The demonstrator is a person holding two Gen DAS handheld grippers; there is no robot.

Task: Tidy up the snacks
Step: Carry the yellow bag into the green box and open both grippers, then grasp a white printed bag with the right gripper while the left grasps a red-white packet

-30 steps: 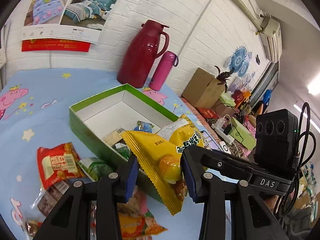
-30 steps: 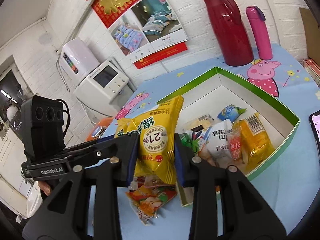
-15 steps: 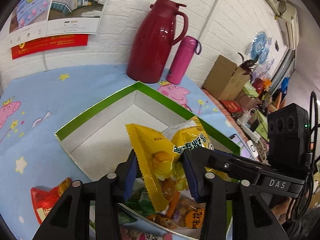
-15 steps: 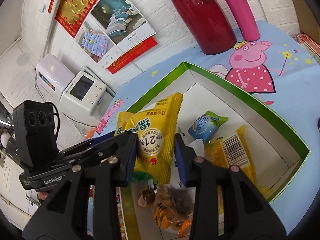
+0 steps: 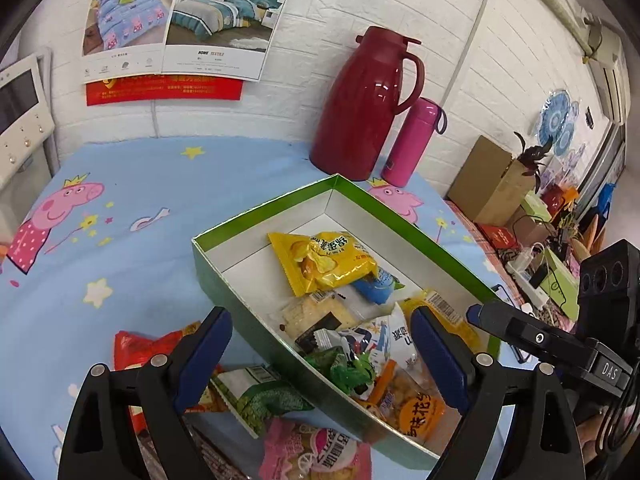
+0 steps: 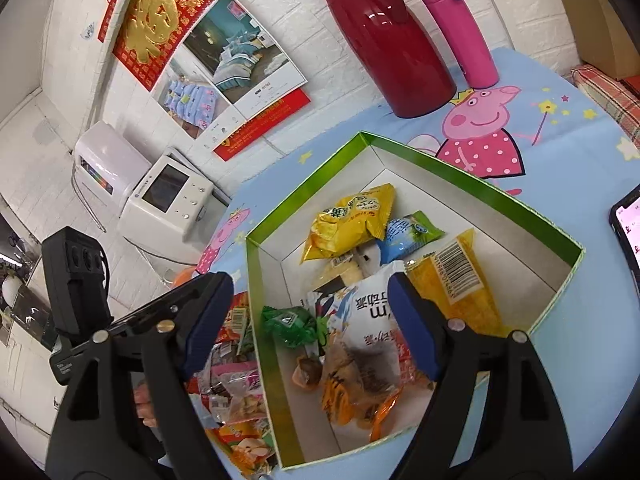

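Since half a second ago, both yellow packets have been released: the left gripper point(image 5: 320, 340) and right gripper point(image 6: 310, 308) are now spread wide with nothing between the blue pads point(image 5: 436, 356). Both are held above the near end of the green box point(image 5: 224, 276), angled down toward it; the left one straddles the box's near left wall.

One yellow chip bag point(image 5: 320, 262) is seen lying flat in the far half of the box, crinkled, with printed characters on it; in the right view it point(image 6: 348, 220) lies by the far corner. It rests partly on a blue packet point(image 5: 376, 284). A second yellow bag point(image 6: 456, 280) with a barcode is laid along the right wall. Nearer in the box are piled a white pouch point(image 6: 368, 312), a green wrapped sweet point(image 6: 288, 322) and orange packets point(image 5: 416, 412).

Outside the box, on the blue cartoon tablecloth point(image 5: 140, 200), a red packet point(image 5: 136, 348), a green-and-white packet point(image 5: 256, 392) and a pink packet point(image 5: 316, 452) are left at its near left side. A red thermos jug point(image 5: 364, 104) and a pink bottle point(image 5: 414, 140) are stood by the far wall. A phone point(image 6: 628, 224) is seen at the right edge.
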